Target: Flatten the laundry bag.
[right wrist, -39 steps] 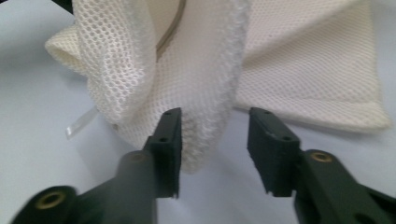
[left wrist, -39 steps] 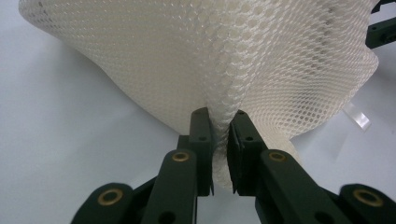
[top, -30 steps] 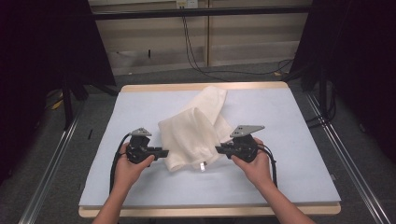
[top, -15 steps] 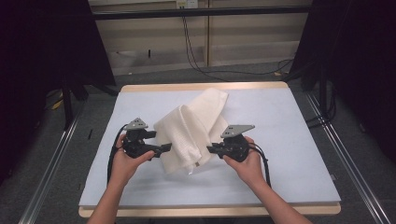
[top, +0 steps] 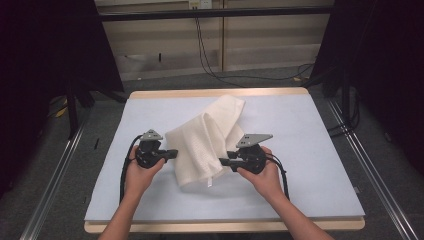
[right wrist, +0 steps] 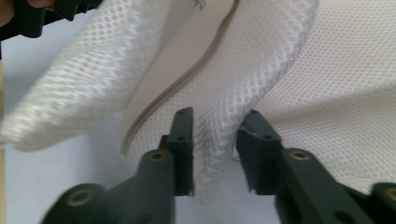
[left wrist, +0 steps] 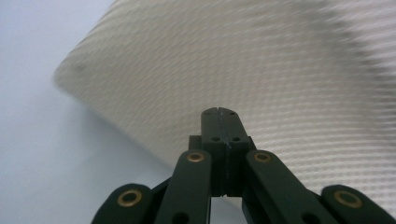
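I've got the cream waffle-weave towel draped mid-counter btwn both tools. Left hand-held gripper is fully closed w/ nothing pinched, cloth just beyond its tips. Right hand-held gripper has just been opening; its jaws stand apart w/ a fold btwn them. I'd re-pinch both edges evenly before lifting. Pale blue counter; black curtains at the sides.

Cream waffle-weave cloth towel, matt pale blue table cover, light wood table edge, matt black tongs
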A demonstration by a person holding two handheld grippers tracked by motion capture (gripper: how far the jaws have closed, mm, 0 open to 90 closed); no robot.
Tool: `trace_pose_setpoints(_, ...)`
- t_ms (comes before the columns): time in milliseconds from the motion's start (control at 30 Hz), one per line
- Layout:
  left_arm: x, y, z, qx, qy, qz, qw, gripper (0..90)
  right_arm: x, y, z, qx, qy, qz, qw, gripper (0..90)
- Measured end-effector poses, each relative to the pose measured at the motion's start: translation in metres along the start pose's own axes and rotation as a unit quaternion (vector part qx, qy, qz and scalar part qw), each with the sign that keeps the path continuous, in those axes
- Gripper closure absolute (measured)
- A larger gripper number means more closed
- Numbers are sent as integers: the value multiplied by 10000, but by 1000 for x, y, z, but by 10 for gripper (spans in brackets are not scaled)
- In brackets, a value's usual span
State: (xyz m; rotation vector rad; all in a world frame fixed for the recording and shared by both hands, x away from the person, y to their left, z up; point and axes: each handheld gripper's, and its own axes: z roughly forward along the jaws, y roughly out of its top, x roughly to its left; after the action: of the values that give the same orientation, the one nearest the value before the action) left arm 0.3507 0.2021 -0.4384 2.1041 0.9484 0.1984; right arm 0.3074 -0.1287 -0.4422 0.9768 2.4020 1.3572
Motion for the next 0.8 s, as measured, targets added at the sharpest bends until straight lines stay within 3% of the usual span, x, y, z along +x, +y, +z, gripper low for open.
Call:
trace_pose_setpoints(100,5,-5,-4,8,-35,-107,9999,900,-3,-2,-3,55,-14,89,9999,583)
trace_pose_setpoints(167,6,-6,-7,-30,-77,-86,9999,900,-5,-3,-6,105,38,43,9999,746)
trace_pose_setpoints(233,6,-3,-9,-143,-104,-149,9997,880,-5,-3,-7,111,74,9,9999,816)
trace_pose_setpoints(367,3,2,-9,-271,-324,-382,9984,654,-2,0,-5,107,41,-77,9999,846)
trace_pose_setpoints(467,1,5,-9,-279,-201,-390,9986,401,2,3,-3,18,53,-65,10000,849)
trace_pose_setpoints(533,3,4,-9,-201,-100,-412,9989,291,4,5,-1,-9,123,-122,9998,848)
trace_pose_setpoints(567,3,4,-9,-201,-100,-412,9989,255,4,5,-1,-9,123,-122,9998,848)
trace_pose_setpoints(600,7,1,-11,-229,29,-421,9988,219,6,7,1,-49,197,-137,9997,845)
trace_pose_setpoints(800,19,-14,-26,-148,229,-484,9985,200,13,10,9,-116,333,-139,9993,845)
